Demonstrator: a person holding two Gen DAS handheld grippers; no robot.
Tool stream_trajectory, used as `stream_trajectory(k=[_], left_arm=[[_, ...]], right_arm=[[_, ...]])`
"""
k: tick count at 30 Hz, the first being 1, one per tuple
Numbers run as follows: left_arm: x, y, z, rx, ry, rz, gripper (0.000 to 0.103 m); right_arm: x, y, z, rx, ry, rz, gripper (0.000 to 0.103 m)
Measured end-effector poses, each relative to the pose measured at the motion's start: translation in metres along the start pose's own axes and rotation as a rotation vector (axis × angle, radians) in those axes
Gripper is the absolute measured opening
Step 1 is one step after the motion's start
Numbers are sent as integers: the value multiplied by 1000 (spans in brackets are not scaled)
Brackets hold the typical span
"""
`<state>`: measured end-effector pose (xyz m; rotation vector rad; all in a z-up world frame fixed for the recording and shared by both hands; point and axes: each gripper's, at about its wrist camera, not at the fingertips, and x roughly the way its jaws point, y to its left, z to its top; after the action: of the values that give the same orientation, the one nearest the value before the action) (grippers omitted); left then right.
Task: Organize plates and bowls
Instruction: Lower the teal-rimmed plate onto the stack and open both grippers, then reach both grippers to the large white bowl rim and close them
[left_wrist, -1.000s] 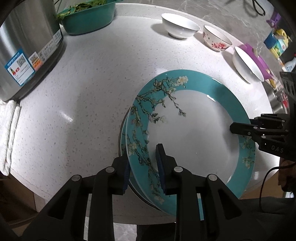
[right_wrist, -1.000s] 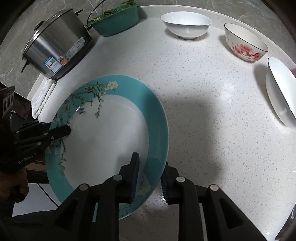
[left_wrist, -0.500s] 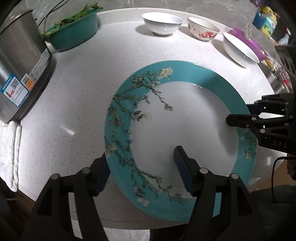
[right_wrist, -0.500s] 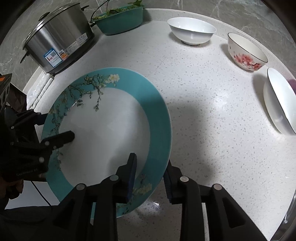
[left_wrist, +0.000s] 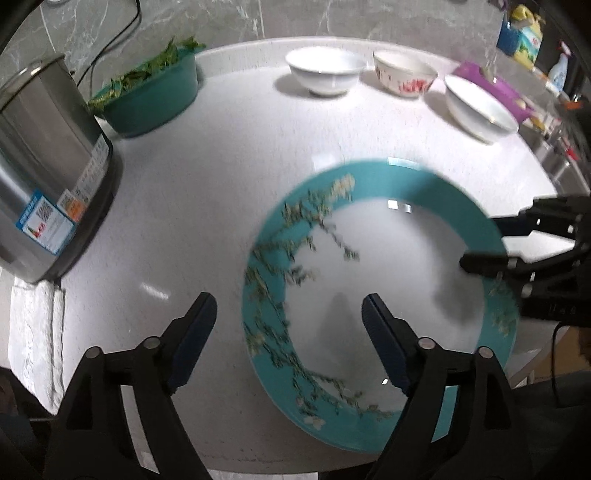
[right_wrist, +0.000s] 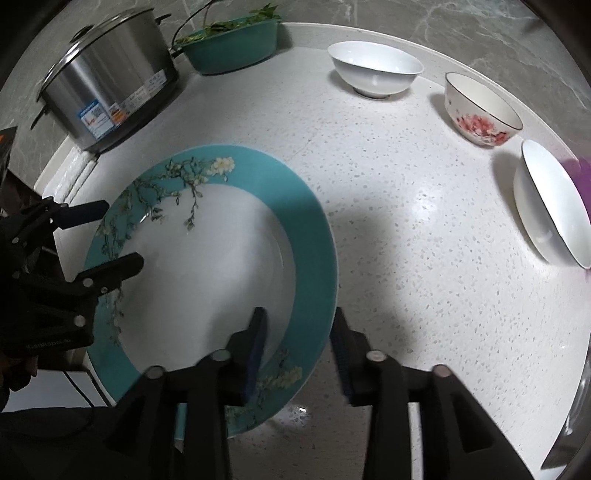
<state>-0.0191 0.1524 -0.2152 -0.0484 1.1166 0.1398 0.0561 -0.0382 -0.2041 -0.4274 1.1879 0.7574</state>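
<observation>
A: Where was the teal blossom plate (right_wrist: 207, 266)?

B: Lying flat on the speckled white surface (right_wrist: 406, 221), near its front edge. The left claw (left_wrist: 288, 332) had its jaws spreading wide, with the plate's near rim between them but no pad pressing on it. The right claw (right_wrist: 295, 347) was opening too; its pads straddled the opposite rim, and I saw no pinch there either.

A: What could have gone wrong?

B: In my judgement, the plate sat close enough to the edge that a pad dragging on the rim as a claw pulled away could slide it or tip it off. Glazed china on polished stone would not resist much.

A: And the rest?

B: At the back stood a white bowl (right_wrist: 376, 70) and a red-flowered bowl (right_wrist: 480, 110), with a wide white bowl (right_wrist: 554, 206) along the right side, all well apart from the plate and unstacked. A steel cooker pot (right_wrist: 110, 81) stood back left beside a teal basin of greens (right_wrist: 232, 44), with a folded white cloth (left_wrist: 37, 332) at the left edge. Grey marble wall behind.
</observation>
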Motion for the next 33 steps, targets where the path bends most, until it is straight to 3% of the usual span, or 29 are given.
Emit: stream_trajectory(k=[1,4,7,11,13,15,20,24,27,33], left_arm=[[-3,2,5,-2,-12,-12,89],[-12,8,22,-16,-23,-86,102],[-22,4,44,-30,-22,-180,103],[-28,-22,82,-16,-22,-298,103],[-24,-39,105,-27,-5,-352,103],[-16,-56,127,-35,12,-396,103],[15,-115,191,-22,65,-374,103],[51,-161,243,-34,103,-322,103],[85,-181,271,-62,153,-283,102],[135,-209,286,-66,201,-250,101]], right_arm=[[-2,-3,0,29,-10,13,62],[-13,-14,-1,114,-47,36,67],[-27,-34,-8,231,-79,65,83],[-48,-71,-27,365,-102,100,90],[-63,-102,-37,436,-122,102,98],[-83,-141,-44,498,-157,97,98],[-123,-243,-46,629,-198,111,100],[-131,-322,-28,661,-134,62,100],[-121,-352,-9,645,-88,43,97],[-83,-367,11,635,-42,73,85]])
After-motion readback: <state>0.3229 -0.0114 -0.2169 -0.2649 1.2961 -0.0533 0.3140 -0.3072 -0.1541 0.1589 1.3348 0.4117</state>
